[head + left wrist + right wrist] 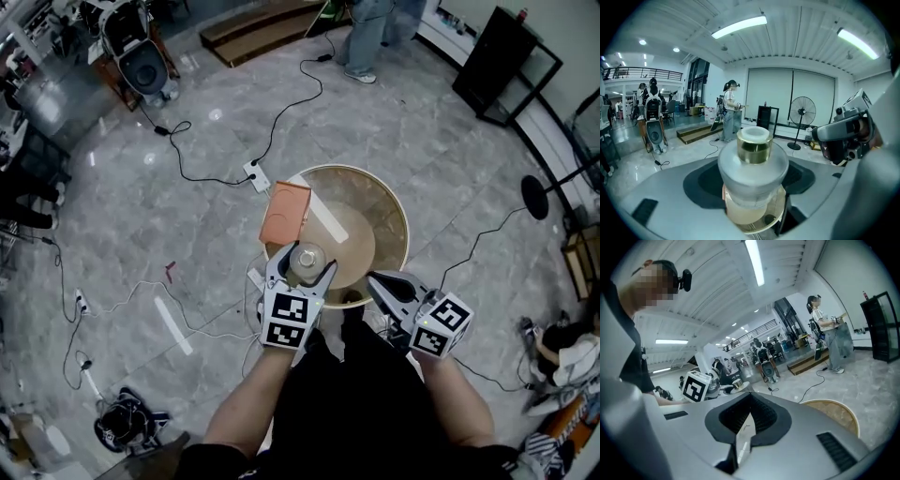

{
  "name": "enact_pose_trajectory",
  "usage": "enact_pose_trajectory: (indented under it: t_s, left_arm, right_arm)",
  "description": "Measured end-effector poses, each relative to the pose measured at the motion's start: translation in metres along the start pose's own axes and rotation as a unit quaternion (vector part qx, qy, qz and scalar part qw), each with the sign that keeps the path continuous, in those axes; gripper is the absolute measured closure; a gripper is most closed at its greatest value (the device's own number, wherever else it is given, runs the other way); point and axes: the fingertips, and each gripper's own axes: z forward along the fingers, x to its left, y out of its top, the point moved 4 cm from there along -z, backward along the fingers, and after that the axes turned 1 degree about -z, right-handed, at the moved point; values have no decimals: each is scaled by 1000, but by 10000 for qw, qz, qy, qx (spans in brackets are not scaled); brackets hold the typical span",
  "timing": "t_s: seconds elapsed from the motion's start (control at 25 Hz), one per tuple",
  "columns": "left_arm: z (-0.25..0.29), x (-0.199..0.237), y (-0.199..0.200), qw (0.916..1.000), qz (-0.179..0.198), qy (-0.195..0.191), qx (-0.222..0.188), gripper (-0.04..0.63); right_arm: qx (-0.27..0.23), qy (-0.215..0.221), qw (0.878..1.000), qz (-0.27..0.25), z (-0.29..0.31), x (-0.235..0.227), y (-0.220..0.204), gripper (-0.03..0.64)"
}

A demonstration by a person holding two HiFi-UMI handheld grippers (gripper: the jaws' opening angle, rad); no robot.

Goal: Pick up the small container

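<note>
The small container (753,164), a frosted jar with a gold collar (753,149) and white cap, is clasped around its body by the left gripper (302,264) and is seen over the near rim of the round wooden table (398,220). Whether its base is clear of the tabletop cannot be told. The right gripper (743,427) is drawn to a narrow slit with nothing between its jaws, and is held just beside the table's edge.

For a clean lift, the jar is best raised straight up and level, with steady squeeze (the rounded frosted wall looks likely to slip).

An orange-brown box (285,212) is lying on the tabletop. Around it, grey marbled floor (403,122) is crossed by cables, with a standing fan (802,111) and a black cabinet (502,61) beyond.
</note>
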Motion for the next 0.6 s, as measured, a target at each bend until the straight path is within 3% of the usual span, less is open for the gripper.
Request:
enact_pose_trajectory:
  t_s: [0.2, 0.6]
  left_arm:
    - [-27, -9, 5, 10000, -24, -52, 13, 255]
    - [-58, -32, 40, 9995, 215, 192, 87, 255]
  right_arm:
    - [250, 13, 9965, -800, -7, 38, 14, 603]
    - [-2, 406, 9931, -1101, -28, 46, 57, 604]
